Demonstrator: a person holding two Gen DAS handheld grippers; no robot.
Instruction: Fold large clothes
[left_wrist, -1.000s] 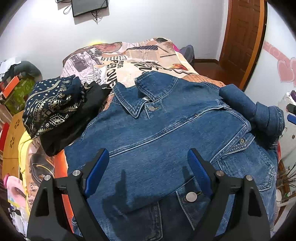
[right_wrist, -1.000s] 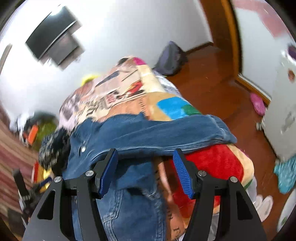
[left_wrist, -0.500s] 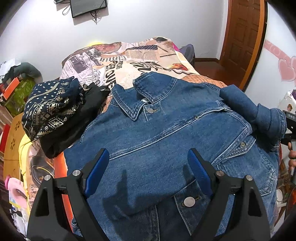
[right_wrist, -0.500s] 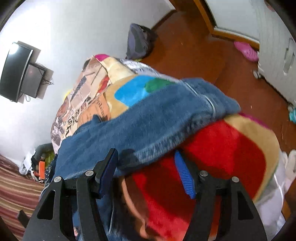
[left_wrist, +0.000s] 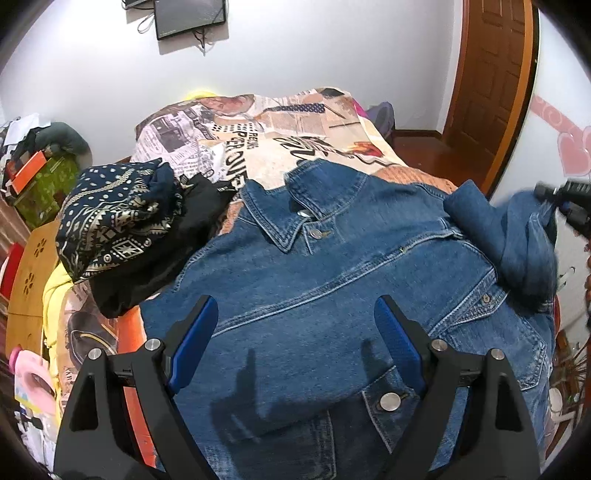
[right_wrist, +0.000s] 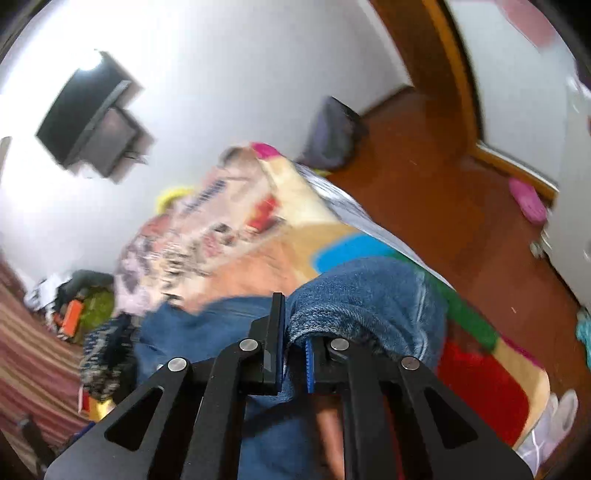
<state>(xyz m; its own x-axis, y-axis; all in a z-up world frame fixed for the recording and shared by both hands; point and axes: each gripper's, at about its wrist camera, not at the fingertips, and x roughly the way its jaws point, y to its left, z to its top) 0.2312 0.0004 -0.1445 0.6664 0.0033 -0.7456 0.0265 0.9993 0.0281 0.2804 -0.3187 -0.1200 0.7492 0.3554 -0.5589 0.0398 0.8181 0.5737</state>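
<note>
A blue denim jacket (left_wrist: 332, 280) lies front up on the bed, collar toward the far wall. My left gripper (left_wrist: 295, 336) is open and empty, hovering above the jacket's lower front. The jacket's sleeve (left_wrist: 509, 236) is lifted at the right edge of the bed. My right gripper (right_wrist: 293, 343) is shut on that sleeve's cuff (right_wrist: 362, 299) and shows at the far right of the left wrist view (left_wrist: 569, 203). The right wrist view is blurred.
A pile of dark patterned and black clothes (left_wrist: 122, 221) lies left of the jacket on the printed bedspread (left_wrist: 258, 147). A wooden door (left_wrist: 491, 74) and red-brown floor (right_wrist: 443, 192) lie to the right. Clutter stands at the left wall.
My right gripper has closed on the sleeve cuff and lifted it. The left gripper has stayed open and has hardly moved over the jacket.
</note>
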